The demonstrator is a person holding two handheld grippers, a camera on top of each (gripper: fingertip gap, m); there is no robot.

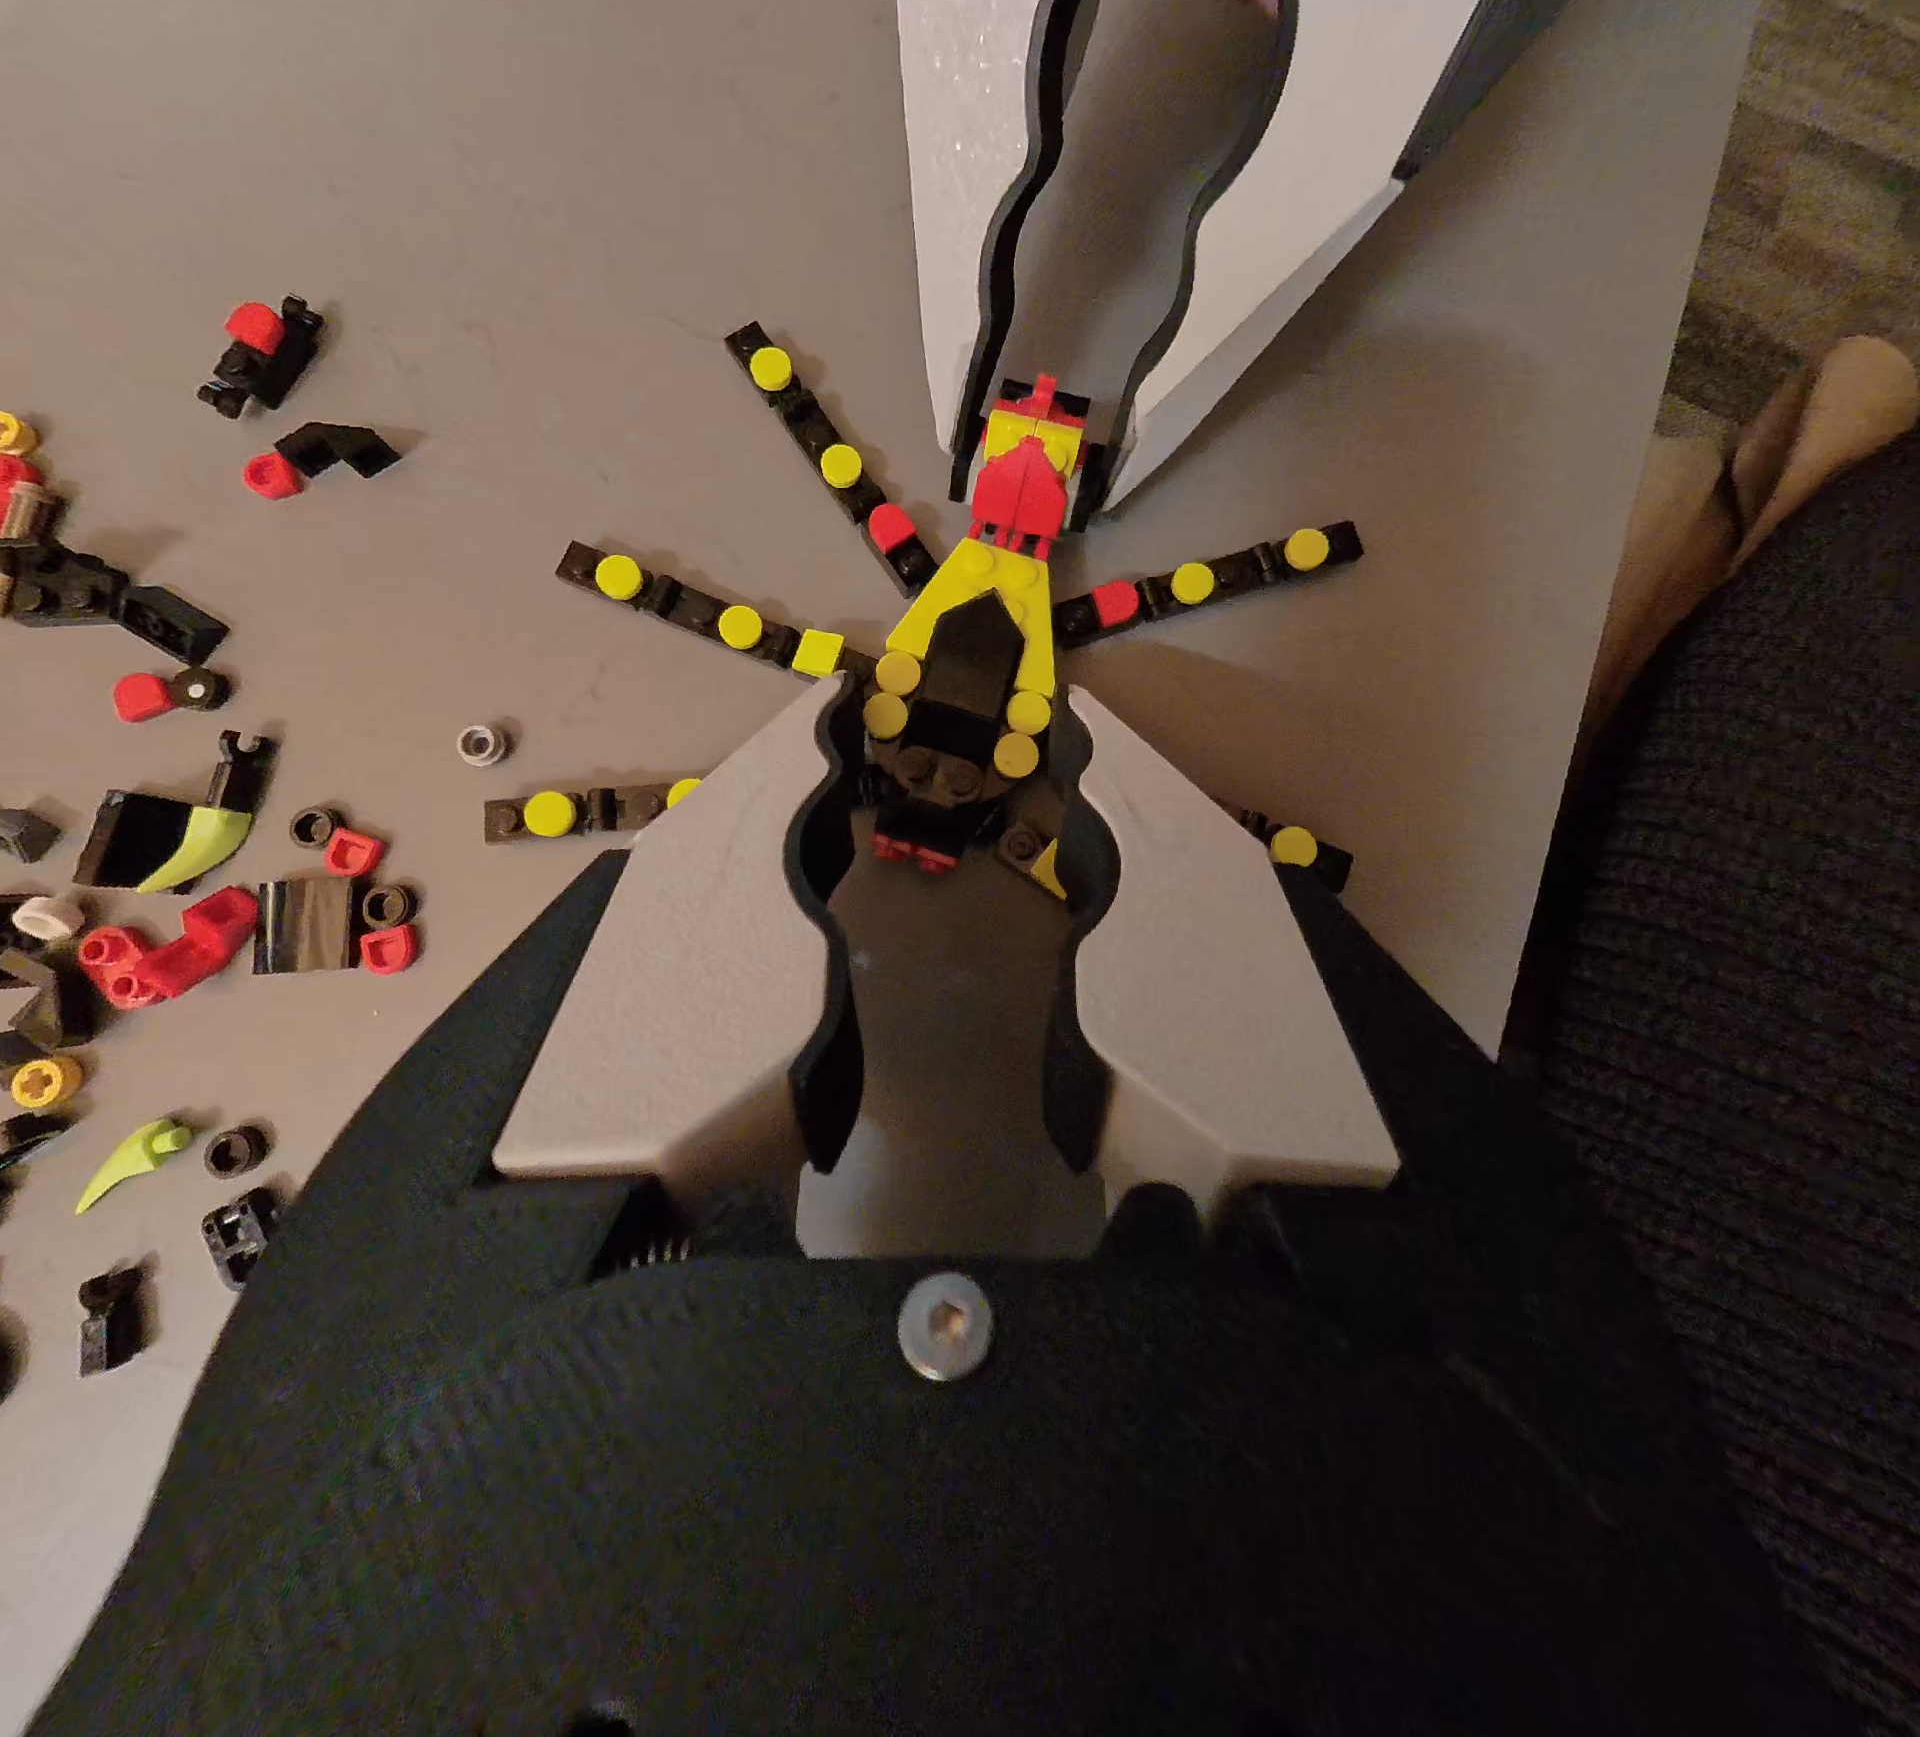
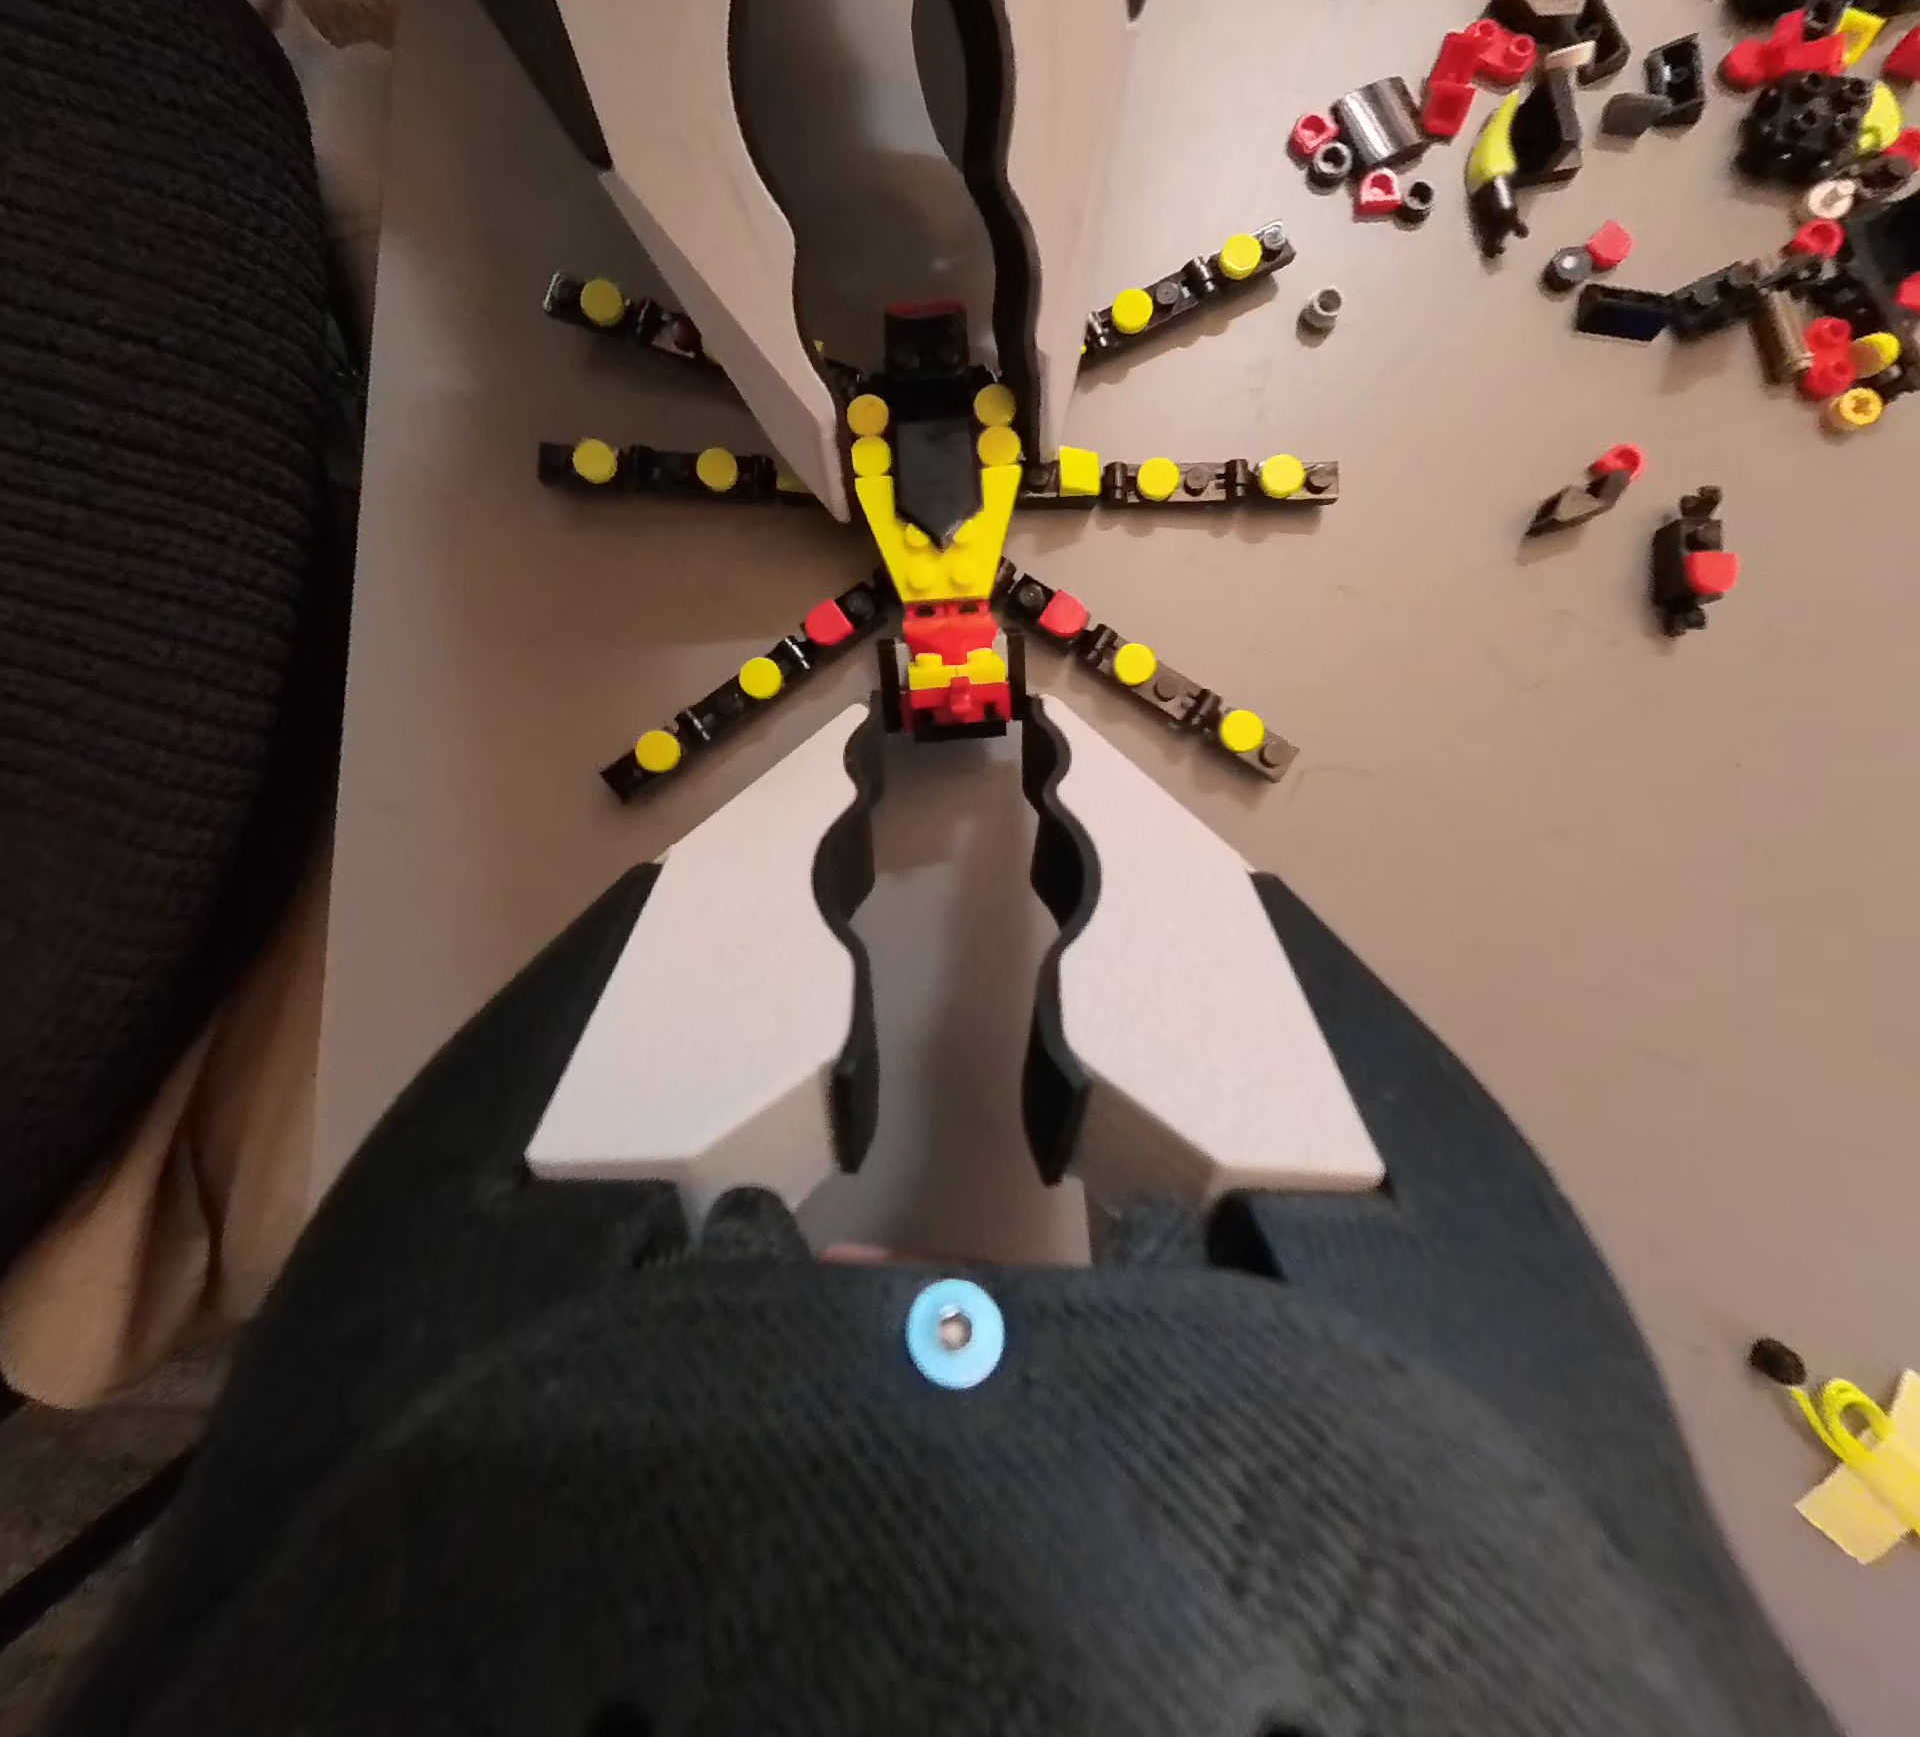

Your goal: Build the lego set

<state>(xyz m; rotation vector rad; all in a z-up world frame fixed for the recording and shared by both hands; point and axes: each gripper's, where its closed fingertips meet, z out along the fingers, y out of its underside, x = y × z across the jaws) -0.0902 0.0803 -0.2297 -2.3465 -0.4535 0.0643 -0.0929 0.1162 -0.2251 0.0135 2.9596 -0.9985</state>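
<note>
Both tongs are narrowed onto one spider-shaped lego model point(image 1: 971, 638) that lies flat on the grey table point(image 1: 520, 129), near the edge closest to the person. Going left to right, the left gripper point(image 1: 961, 757) pinches the black rear body, its fingertips point(image 1: 831, 721) pressed against the yellow round studs on either side. The right gripper point(image 2: 951, 731) clamps the small red-and-yellow head block point(image 2: 956, 685) at the opposite end (it seems only lightly joined to the yellow wedge). Loose pieces point(image 1: 177, 856) are scattered well apart, toward the left gripper's side of the table.

My worry is that any pull or twist between the two grips could snap the head off at its red joint. The hinged black legs point(image 1: 717, 617) lie splayed just beside both sets of fingertips, so a sideways slip would likely knock one loose or fold it.
</note>
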